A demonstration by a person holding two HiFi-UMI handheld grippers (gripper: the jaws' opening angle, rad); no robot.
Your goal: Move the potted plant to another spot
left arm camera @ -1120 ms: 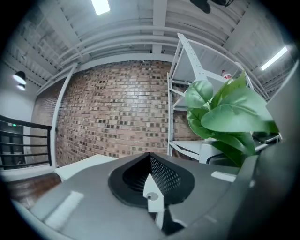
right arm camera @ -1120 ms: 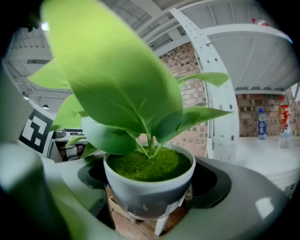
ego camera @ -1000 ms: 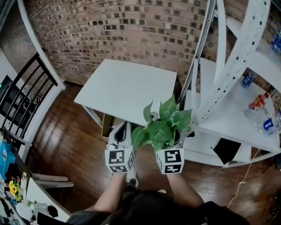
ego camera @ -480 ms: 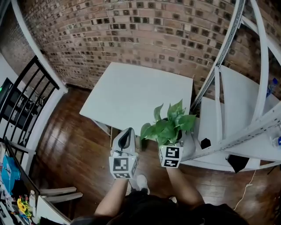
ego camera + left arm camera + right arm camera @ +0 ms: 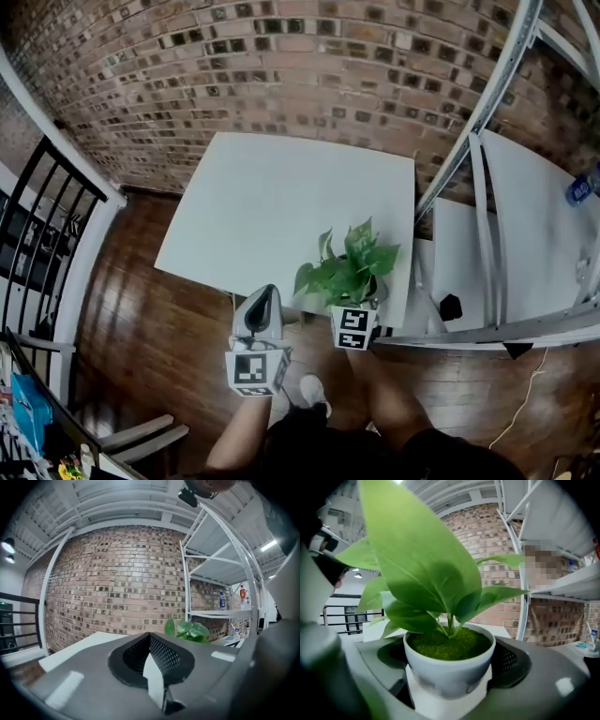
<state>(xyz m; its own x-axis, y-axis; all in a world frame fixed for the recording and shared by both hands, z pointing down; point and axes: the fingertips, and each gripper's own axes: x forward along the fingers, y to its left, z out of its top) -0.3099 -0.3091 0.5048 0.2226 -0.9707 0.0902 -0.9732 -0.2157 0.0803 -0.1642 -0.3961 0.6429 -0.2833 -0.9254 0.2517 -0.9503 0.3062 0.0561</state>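
The potted plant (image 5: 349,267) has broad green leaves and a small white pot (image 5: 449,670). My right gripper (image 5: 362,298) is shut on the pot, one jaw on each side of it. The plant hangs over the near right corner of the white table (image 5: 272,206). The leaves hide most of the pot in the head view. My left gripper (image 5: 262,298) is shut and holds nothing. It is just off the table's near edge, to the left of the plant. In the left gripper view the leaves (image 5: 187,630) show to the right, beyond the shut jaws.
A white metal shelf rack (image 5: 525,216) stands right of the table, with a bottle (image 5: 581,187) on it. A brick wall (image 5: 281,66) runs behind the table. A black railing (image 5: 37,234) is at the left. The floor is dark wood (image 5: 141,319).
Both grippers and the plant moved forward and down, from over the floor by the rack to the table's near edge. The right gripper kept hold of the pot.
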